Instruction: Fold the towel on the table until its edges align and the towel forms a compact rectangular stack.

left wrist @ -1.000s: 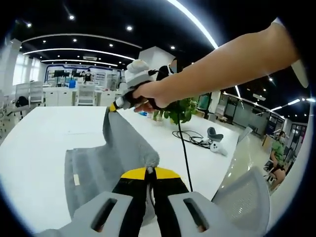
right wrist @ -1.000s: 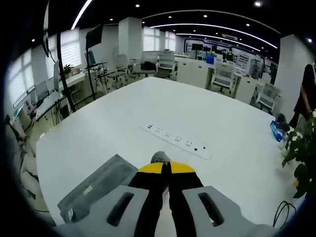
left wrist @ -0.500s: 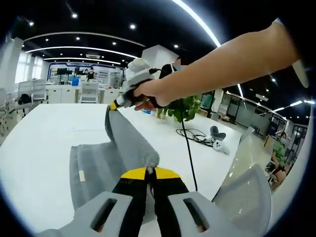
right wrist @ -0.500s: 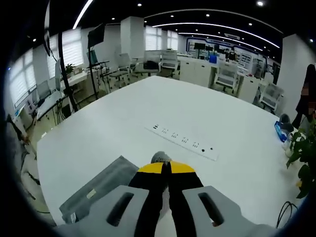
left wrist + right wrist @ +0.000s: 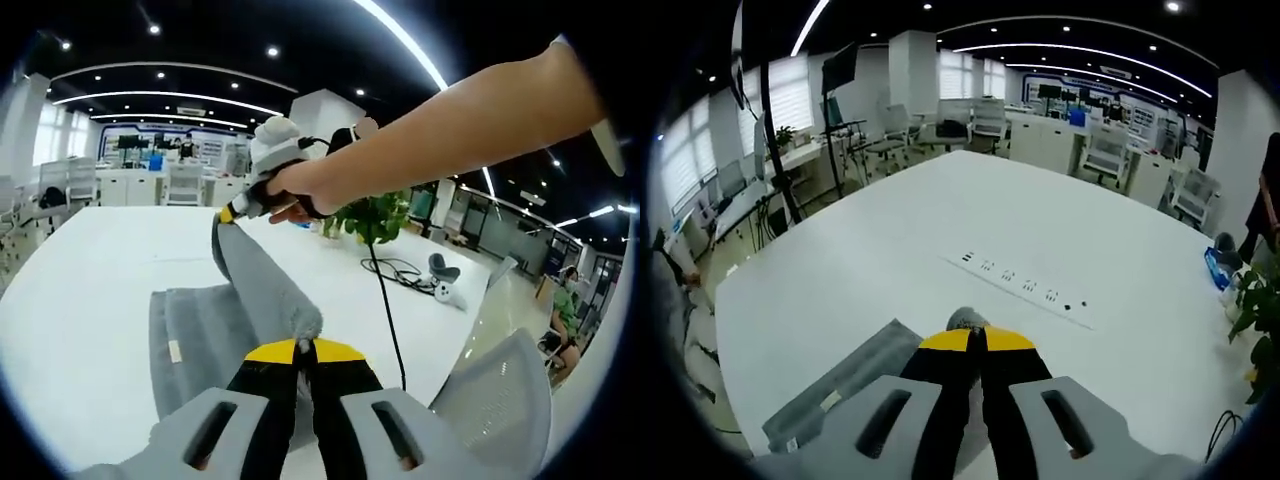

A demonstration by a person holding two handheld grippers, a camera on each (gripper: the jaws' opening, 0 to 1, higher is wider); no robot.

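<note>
1. The grey towel [image 5: 215, 330] lies partly on the white counter [image 5: 80, 300], one edge lifted off it.
2. The left tool [image 5: 304, 347] is clenched on a towel corner.
3. In the left gripper view, the right tool [image 5: 228, 214], held in a hand [image 5: 300, 190], pinches the other raised corner.
4. In the right gripper view, the right tool [image 5: 972, 338] is closed on a tuft of towel [image 5: 845, 380]; a power strip [image 5: 1025, 290] lies beyond.

Towel [image 5: 215, 330] partly behind jaws
</note>
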